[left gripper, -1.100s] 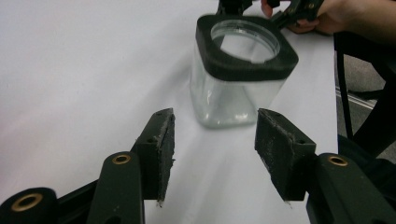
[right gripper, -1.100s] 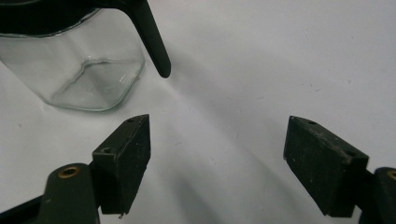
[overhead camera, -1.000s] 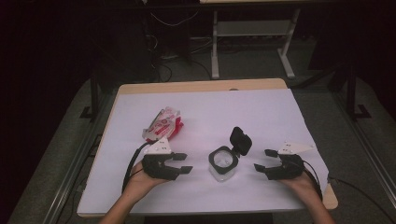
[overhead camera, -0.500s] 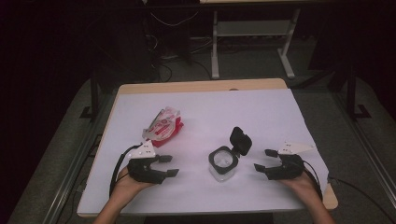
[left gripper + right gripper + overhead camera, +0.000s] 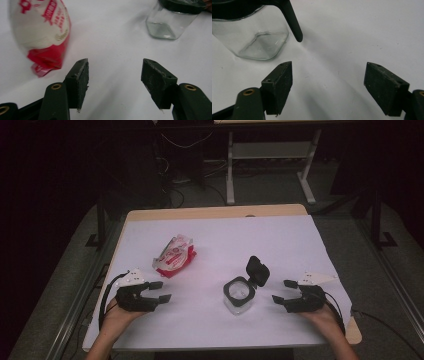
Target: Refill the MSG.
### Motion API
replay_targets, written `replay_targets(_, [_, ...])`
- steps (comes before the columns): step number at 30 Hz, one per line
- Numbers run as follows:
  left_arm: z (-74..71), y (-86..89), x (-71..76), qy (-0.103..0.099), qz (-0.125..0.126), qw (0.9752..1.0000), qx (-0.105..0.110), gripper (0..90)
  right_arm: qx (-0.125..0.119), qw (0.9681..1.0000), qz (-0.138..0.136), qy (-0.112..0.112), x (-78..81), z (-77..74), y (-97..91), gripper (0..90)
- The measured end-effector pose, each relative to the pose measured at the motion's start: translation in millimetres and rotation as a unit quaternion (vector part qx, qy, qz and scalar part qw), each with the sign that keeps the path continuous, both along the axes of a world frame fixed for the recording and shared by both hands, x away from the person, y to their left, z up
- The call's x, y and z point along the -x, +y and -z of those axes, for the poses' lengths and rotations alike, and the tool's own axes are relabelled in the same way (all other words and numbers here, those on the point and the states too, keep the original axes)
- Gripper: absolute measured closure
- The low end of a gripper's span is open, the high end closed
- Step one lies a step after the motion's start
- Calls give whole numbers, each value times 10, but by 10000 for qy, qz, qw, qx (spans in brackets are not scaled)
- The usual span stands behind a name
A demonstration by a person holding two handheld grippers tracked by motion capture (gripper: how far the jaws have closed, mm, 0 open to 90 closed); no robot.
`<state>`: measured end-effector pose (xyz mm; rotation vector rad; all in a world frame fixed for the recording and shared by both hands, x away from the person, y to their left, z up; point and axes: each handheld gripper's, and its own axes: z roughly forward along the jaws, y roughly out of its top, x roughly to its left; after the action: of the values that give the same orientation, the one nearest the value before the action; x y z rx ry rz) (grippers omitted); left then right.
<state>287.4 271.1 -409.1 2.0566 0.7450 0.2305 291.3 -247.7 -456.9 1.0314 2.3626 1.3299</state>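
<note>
- Jar of clear glass stands upright near the middle of the white surface, between my two hands; its black lid is flipped up on the side away from me.
- Bag, red and white, lies well to the left of the jar and farther from me than my left hand.
- My left tool rests near the left edge of the surface, apart from the bag and well apart from the jar. Its jaws have just been opening and stand apart with nothing between them.
- In the left gripper view the bag shows at upper left and the jar at upper right, beyond the tips.
- My right tool sits just right of the jar, pointing at it, jaws apart and empty.
- In the right gripper view the jar is just ahead of the left-hand jaw, not touched.
</note>
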Motion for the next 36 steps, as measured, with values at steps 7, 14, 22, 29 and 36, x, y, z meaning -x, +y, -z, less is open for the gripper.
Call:
replay_targets(7, [-69, 201, -32, -95, -345, 9994, 27, 379, -1, 10000, -2, 3, -1, 0, -1, 226])
replay_targets(14, [-140, 307, -176, -221, -511, 9984, 46, 336, 18, 10000, 0, 10, -4, 2, 2, 226])
replay_targets(22, [-142, 310, -408, -317, -582, 9976, 208, 303, 13, 10000, 31, 25, -8, 2, -1, 226])
replay_targets(29, [-106, 279, -496, -463, -525, 9973, 212, 289, 22, 10000, 27, 27, -7, 3, 2, 226])
replay_targets(36, [-211, 134, -643, -627, -460, 9969, 102, 295, 16, 10000, 38, 20, -7, 3, -1, 226])
